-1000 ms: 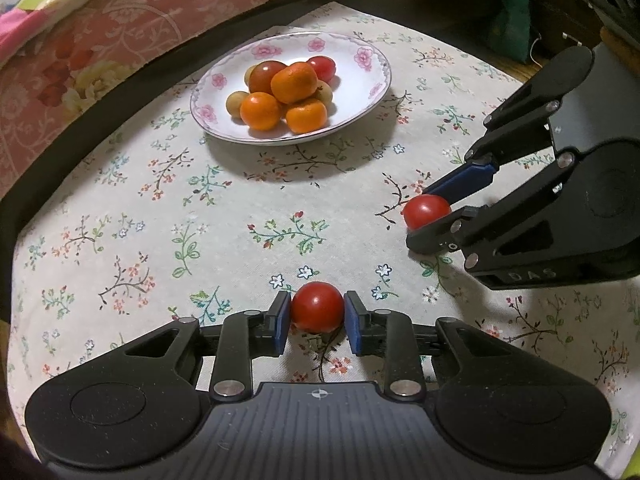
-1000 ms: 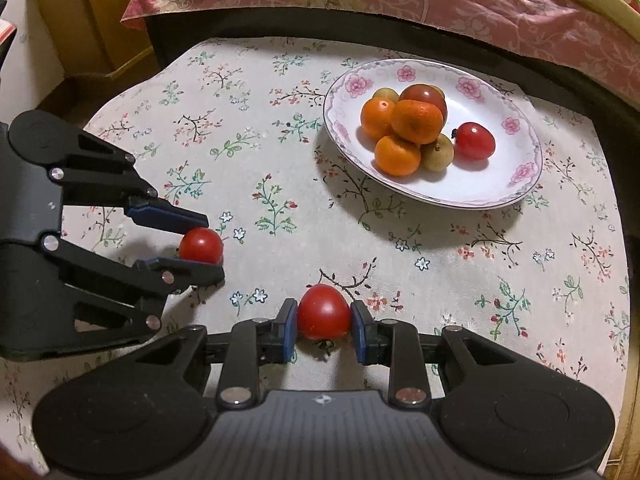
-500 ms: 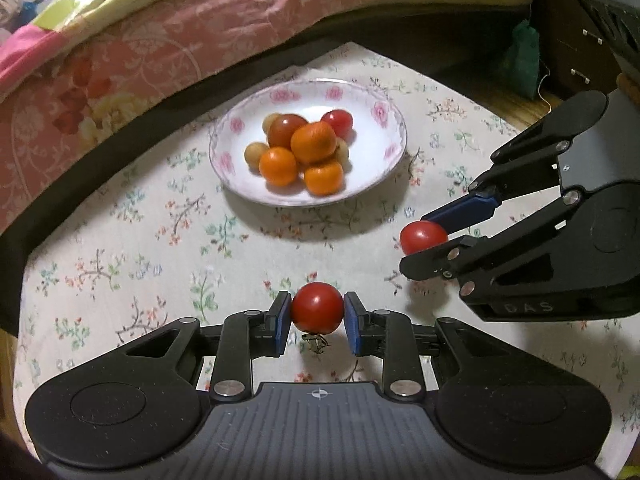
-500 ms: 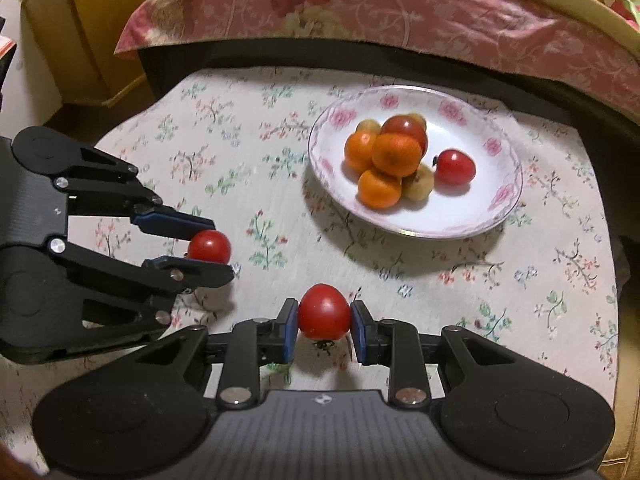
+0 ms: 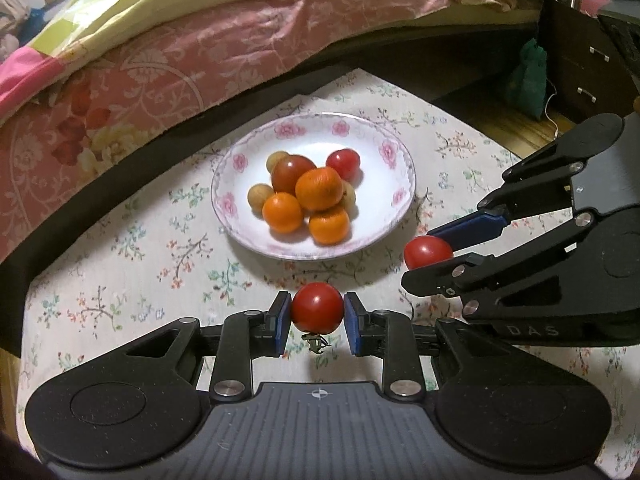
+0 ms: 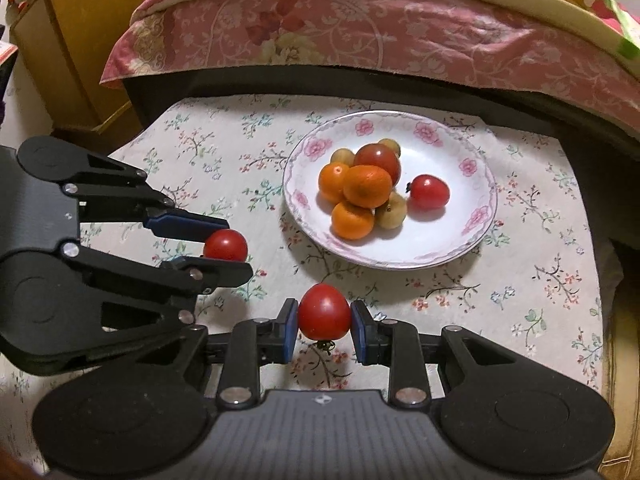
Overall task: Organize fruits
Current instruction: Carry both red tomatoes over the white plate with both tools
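Two wrist views of a fruit-sorting scene on a worktop [image 5: 120,264] covered with a floral cloth. The left hand-held gripper [image 5: 317,313] is nearly closed, its blue pads [image 5: 282,318] pressing on either side of a round red tomato [image 5: 317,307], which hangs clear above the cloth with its dried green calyx pointing down. The right hand-held gripper [image 6: 325,322] is likewise nearly closed, holding a second tomato [image 6: 325,312], slightly pointed at the top, between its own pads, also clear of the cloth. Each hand-held gripper appears in the other's view: the right one enters the left wrist view from the right edge with its tomato at the fingertips, and the left one enters the right wrist view from the left edge in the same way; the two stand side by side, near each other but apart. Beyond both, toward the far side of the worktop, sits a white plate [image 5: 394,168] with a pink flower rim. It holds a heap of three oranges [image 5: 319,189], a darker red tomato [image 5: 291,171] at the far side of the heap, several small yellowish-brown fruits [image 5: 259,197], and one small red tomato [image 5: 343,163] lying on the right of the heap. Behind the worktop runs a bed [image 5: 180,60] with pink floral bedding, and a wooden cabinet [image 6: 72,40] stands at far left in the right wrist view.
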